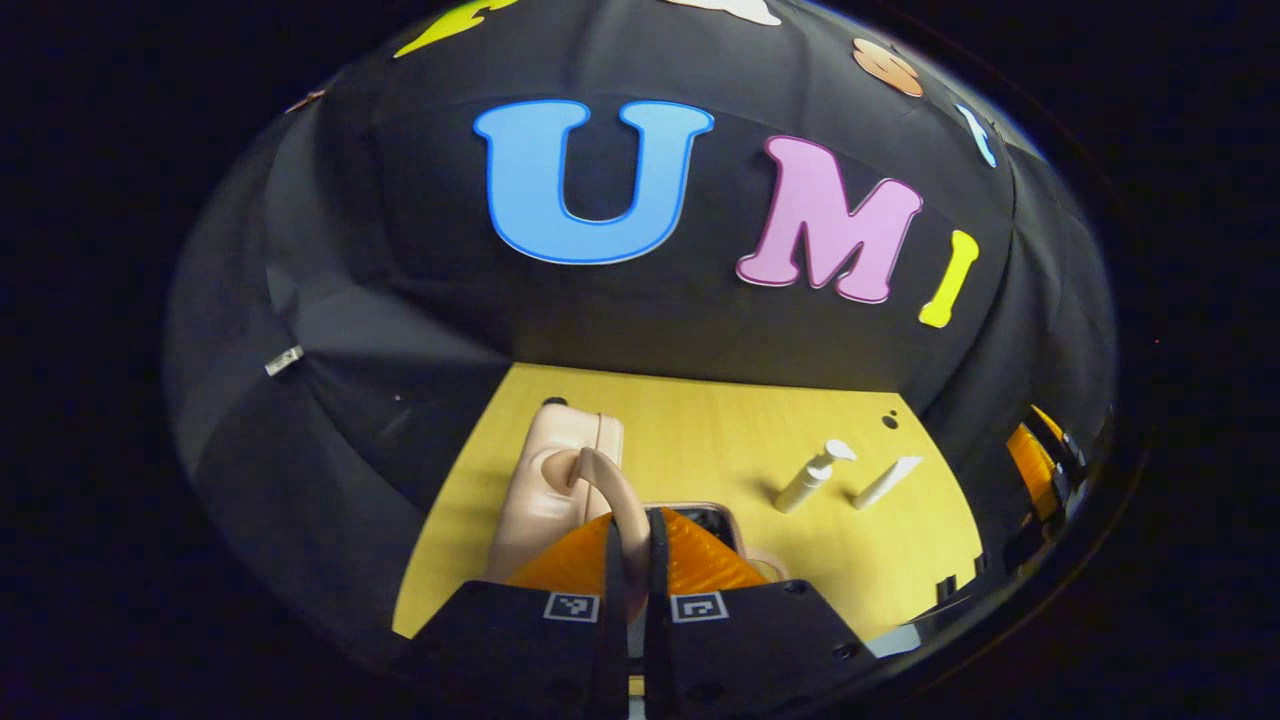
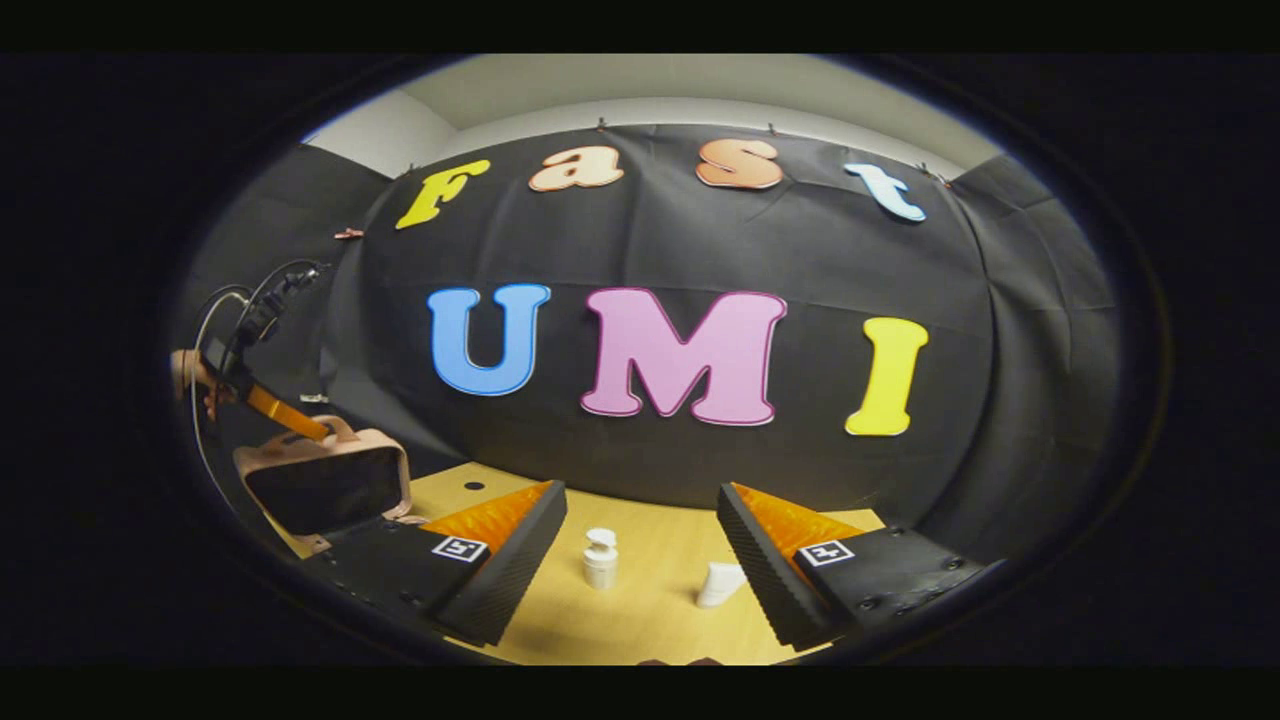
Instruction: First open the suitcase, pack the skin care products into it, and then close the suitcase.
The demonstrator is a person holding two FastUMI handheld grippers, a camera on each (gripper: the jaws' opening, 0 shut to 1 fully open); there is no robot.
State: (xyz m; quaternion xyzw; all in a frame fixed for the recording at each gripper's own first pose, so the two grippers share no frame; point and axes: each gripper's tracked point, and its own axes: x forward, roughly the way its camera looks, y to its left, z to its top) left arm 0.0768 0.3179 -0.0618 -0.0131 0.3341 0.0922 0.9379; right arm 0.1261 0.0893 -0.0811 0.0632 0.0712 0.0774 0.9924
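Each hand-held gripper is built with a matte black angular body marked by a small square black-and-white coded tag, as seen on the left hand-held gripper (image 1: 632,560) and the right hand-held gripper (image 2: 642,545). Small dark screws are set into the black housings. Thin looping cables (image 2: 225,310) are carried above the left unit in the right gripper view.

Pink suitcase (image 2: 325,480) lid raised; pump bottle (image 2: 600,558) upright, tube (image 2: 720,583) beside.
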